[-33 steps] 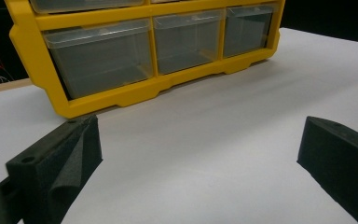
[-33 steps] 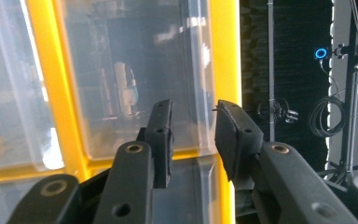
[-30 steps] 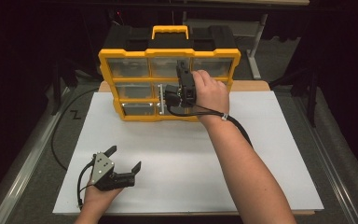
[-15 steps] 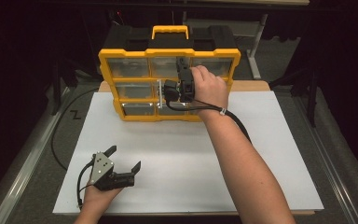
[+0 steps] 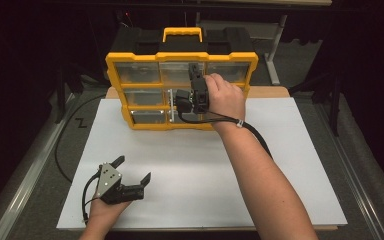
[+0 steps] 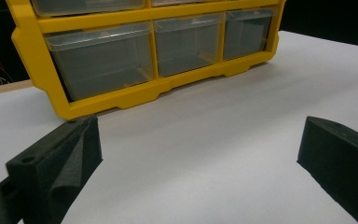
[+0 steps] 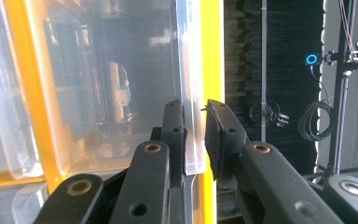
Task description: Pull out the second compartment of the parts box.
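Note:
A yellow organiser (image 5: 180,56) with clear drawers stands upright at the back of the white table top (image 5: 280,165). My right gripper (image 5: 195,69) reaches up to its top middle drawer (image 5: 177,73). In the right gripper view the right gripper (image 7: 196,114) is shut on the clear lip of that drawer (image 7: 190,70), a pad pressing on each side. My left gripper (image 5: 135,168) rests in a hand near the front left of the table. Its jaws stand wide open, and nothing lies between them in the left gripper view (image 6: 198,154), which faces the organiser's bottom row of drawers (image 6: 186,42).
A black case with a yellow handle (image 5: 182,34) sits behind the organiser. Cables trail off the table's left side (image 5: 62,150) and along the right forearm (image 5: 255,137). White table surface stretches between the two hands and to the right.

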Tool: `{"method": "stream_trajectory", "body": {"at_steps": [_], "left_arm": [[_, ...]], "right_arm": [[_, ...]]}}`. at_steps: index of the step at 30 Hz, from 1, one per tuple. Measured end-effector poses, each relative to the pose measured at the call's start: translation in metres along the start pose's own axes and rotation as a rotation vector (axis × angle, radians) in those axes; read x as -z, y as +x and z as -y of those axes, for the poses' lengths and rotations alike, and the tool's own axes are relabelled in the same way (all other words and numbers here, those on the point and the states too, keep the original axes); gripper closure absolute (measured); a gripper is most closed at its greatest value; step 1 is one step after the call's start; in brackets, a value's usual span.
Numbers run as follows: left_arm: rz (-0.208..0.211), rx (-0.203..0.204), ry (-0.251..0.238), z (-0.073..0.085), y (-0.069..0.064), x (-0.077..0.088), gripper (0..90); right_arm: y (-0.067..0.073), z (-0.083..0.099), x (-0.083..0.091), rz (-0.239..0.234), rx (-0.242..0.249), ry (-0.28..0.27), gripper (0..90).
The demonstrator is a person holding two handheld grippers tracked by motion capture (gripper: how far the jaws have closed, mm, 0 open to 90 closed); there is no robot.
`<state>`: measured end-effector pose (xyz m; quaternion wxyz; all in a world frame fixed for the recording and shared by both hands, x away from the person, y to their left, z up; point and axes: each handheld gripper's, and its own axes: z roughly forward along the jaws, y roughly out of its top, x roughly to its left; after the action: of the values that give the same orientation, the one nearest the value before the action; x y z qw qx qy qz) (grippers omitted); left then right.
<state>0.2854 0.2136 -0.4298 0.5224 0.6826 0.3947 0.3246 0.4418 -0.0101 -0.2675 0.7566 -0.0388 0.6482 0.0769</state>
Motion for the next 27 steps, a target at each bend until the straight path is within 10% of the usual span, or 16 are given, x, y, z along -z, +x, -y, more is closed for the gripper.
{"method": "stream_trajectory", "body": {"at_steps": [27], "left_arm": [[0.011,0.003,-0.007,0.000,-0.001,0.000,0.3]], "right_arm": [[-0.004,0.002,0.050,0.019,-0.009,-0.047,80.1]]}}
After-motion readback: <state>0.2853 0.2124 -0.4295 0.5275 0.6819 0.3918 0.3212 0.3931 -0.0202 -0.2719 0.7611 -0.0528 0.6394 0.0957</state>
